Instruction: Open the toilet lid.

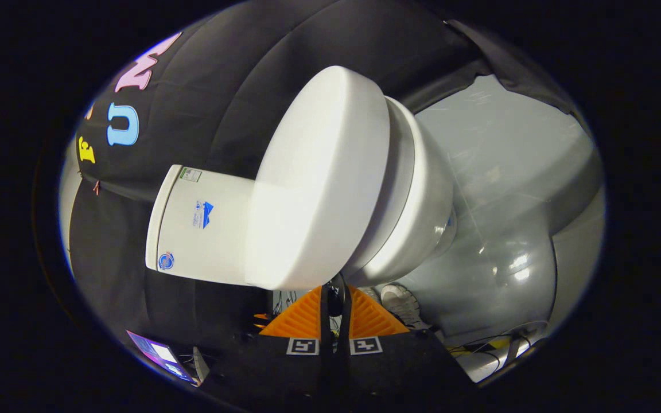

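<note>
The view is rolled, so the white toilet lies sideways in it. Its lid point(319, 172) is down against the seat point(402, 172), which rests on the bowl point(431, 212). The tank point(204, 223) is on the lid's other side, against the black cloth wall. My gripper point(334, 293) is shut, its two fingers point(307, 318) pressed close together with only a thin dark slit between them. The tips sit right at the lid's side edge, near where lid and seat meet. Whether they touch the lid I cannot tell.
Shiny grey floor point(514, 189) spreads beyond the bowl. A person's shoe point(402, 303) stands on it close beside my fingers. Cables point(497, 344) trail over the floor further along. A lit screen point(158, 351) sits low by the cloth wall.
</note>
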A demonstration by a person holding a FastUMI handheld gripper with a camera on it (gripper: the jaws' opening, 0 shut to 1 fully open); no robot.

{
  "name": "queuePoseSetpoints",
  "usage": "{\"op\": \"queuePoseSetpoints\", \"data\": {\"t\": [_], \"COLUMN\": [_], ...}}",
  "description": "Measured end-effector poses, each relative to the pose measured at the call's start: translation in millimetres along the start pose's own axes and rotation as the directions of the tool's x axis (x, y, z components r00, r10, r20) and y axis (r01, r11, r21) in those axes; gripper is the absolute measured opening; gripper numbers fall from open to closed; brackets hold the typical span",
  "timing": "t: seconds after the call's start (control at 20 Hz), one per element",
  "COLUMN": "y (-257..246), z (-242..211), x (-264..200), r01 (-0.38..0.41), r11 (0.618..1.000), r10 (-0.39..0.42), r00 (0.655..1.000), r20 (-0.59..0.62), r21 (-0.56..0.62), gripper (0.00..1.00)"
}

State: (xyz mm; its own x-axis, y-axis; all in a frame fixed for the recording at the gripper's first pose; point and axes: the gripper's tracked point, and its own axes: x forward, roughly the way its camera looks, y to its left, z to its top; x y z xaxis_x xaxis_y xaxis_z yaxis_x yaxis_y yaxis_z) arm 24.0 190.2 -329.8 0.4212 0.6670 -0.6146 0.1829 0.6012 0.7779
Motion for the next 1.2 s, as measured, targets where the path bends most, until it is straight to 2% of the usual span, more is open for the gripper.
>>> {"op": "queuePoseSetpoints", "data": {"t": [0.35,0.55,1.05,1.2], "y": [9,32,68,94], "z": [3,8,18,20], "x": [-9,-16,-42,-48], "r01": [0.049,0.026,0.029,0.008], "r11": [0.991,0.991,0.974,0.966], "r10": [-0.05,-0.024,-0.018,0.009], "r00": [0.999,1.0,0.998,0.998], "r20": [-0.002,0.017,0.054,0.065], "r21": [-0.121,-0.132,-0.223,-0.259], "gripper": [0.05,0.05,0.05,0.05]}}
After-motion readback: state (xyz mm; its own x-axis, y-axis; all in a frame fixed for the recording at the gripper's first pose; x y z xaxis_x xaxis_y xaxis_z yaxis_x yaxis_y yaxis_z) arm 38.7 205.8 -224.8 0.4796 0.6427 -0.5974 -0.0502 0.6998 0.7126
